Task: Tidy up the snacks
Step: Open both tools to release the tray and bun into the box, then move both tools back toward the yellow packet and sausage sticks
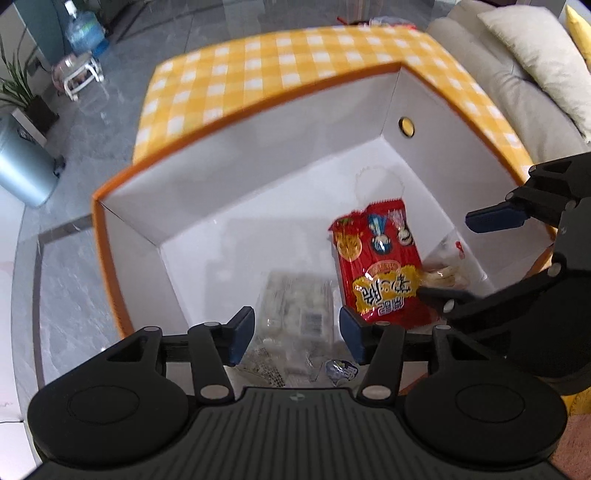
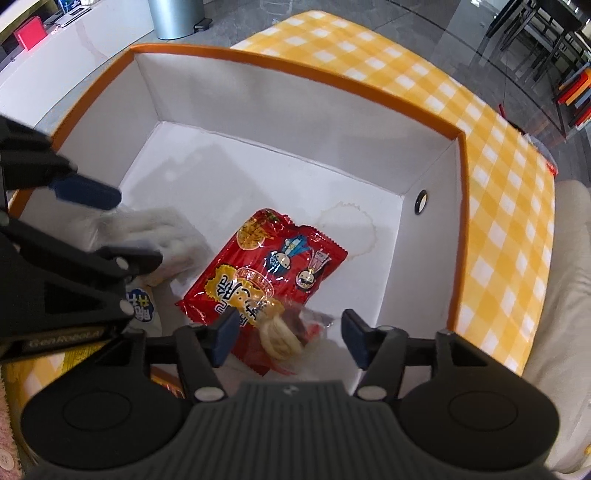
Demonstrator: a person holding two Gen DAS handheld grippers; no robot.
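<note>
An open white box with an orange rim (image 1: 236, 114) (image 2: 295, 66) stands on a yellow checked tablecloth. A red snack packet (image 1: 380, 262) (image 2: 266, 262) lies on its floor. A clear bag of pale snacks (image 1: 295, 310) (image 2: 155, 236) lies below my left gripper (image 1: 297, 332), which is open and empty over the box. A clear packet with round biscuits (image 2: 284, 332) (image 1: 443, 273) lies below my right gripper (image 2: 288, 338), also open and empty. Each gripper shows in the other's view: the right one (image 1: 476, 254), the left one (image 2: 122, 225).
A beige sofa with cushions (image 1: 535, 74) stands to the right of the table. A grey bin (image 1: 22, 166) (image 2: 177, 16), a water bottle (image 1: 85, 33) and a small stool (image 1: 79, 72) stand on the grey floor. Dark chairs (image 2: 535, 29) stand beyond the table.
</note>
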